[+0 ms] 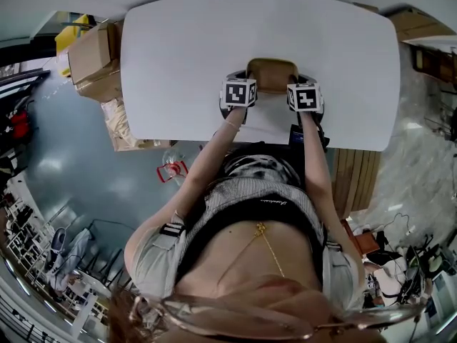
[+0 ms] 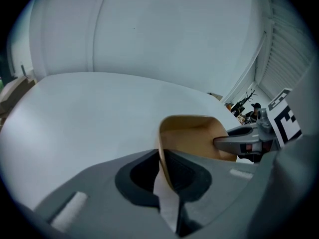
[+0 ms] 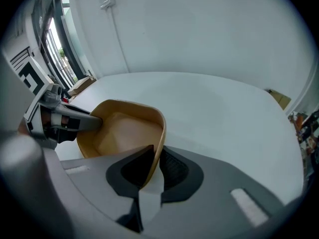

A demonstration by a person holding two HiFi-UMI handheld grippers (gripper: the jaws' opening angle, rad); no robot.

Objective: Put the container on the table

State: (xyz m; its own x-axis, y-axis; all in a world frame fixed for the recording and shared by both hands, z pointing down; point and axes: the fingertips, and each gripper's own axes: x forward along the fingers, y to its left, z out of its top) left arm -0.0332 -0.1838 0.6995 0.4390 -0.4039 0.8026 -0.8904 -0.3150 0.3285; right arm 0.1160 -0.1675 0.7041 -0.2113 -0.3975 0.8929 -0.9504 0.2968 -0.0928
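Left gripper [image 2: 162, 169]: jaws drawn in narrow, pads pinched on the thin left wall of the tan container [image 2: 192, 139], the rim running straight between them. Right gripper [image 3: 153, 166]: same story on the opposite wall, jaws nearly together with that wall clamped between the pads. So it's a two-sided hold, one gripper on each side and the container slung between them.

Look across from the left gripper view and there's the other gripper's grey finger biting the far wall, its marker cube just behind. The right gripper view gives the mirror of that, with the left one's finger on the wall at the picture's left. The container sits upright, open top up, its smooth tan floor in plain sight.

From the head view, the two marker cubes sit side by side and the container's far rim pokes out between and beyond them. It's over the middle of the white table [image 1: 178, 48], well in from the near edge. Both grippers angle steeply down at it. Whether its base touches the tabletop, I can't tell from any view.

Further out, cardboard boxes [image 1: 93, 56] are stacked off the table's left edge, and grey floor [image 1: 64, 156] spreads below that.
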